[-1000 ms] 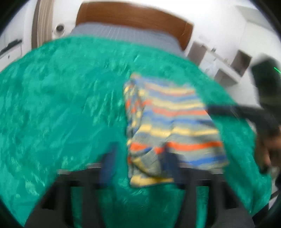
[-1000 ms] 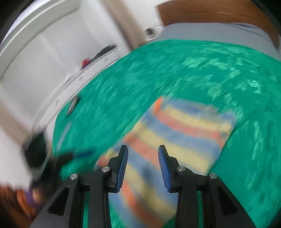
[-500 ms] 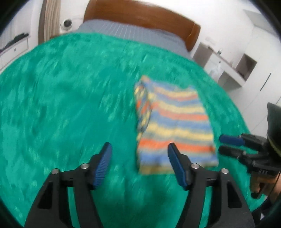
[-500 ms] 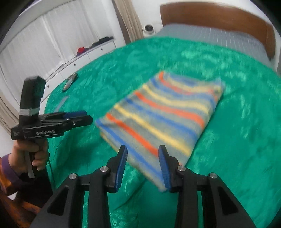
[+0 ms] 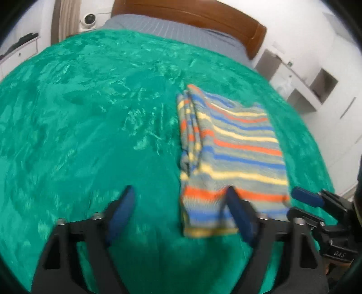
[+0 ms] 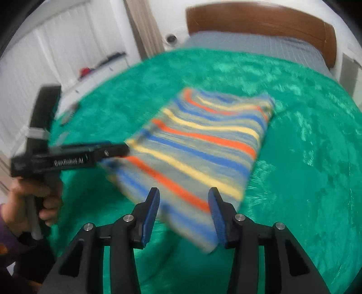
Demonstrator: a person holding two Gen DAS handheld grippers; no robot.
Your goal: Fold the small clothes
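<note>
A folded striped garment [image 5: 230, 153], grey with orange, yellow and blue bands, lies flat on the green bedspread [image 5: 90, 135]. My left gripper [image 5: 178, 203] is open and empty, at the garment's near left corner, its right finger over the near edge. My right gripper [image 6: 183, 203] is open and empty over the garment's [image 6: 203, 144] near edge. The right gripper also shows in the left wrist view [image 5: 301, 204] at the garment's near right corner. The left gripper shows in the right wrist view [image 6: 110, 151] at the garment's left corner.
A wooden headboard [image 5: 192, 18] and grey sheet [image 5: 176, 31] are at the far end of the bed. White shelves [image 5: 312, 86] stand to the right, a white dresser [image 6: 90, 74] with small items to the left. A small dark object [image 6: 67, 115] lies near the bedspread's left edge.
Both grippers have closed in on the garment's near edge. The right gripper's fingers have spread wider. The garment has stayed flat.
</note>
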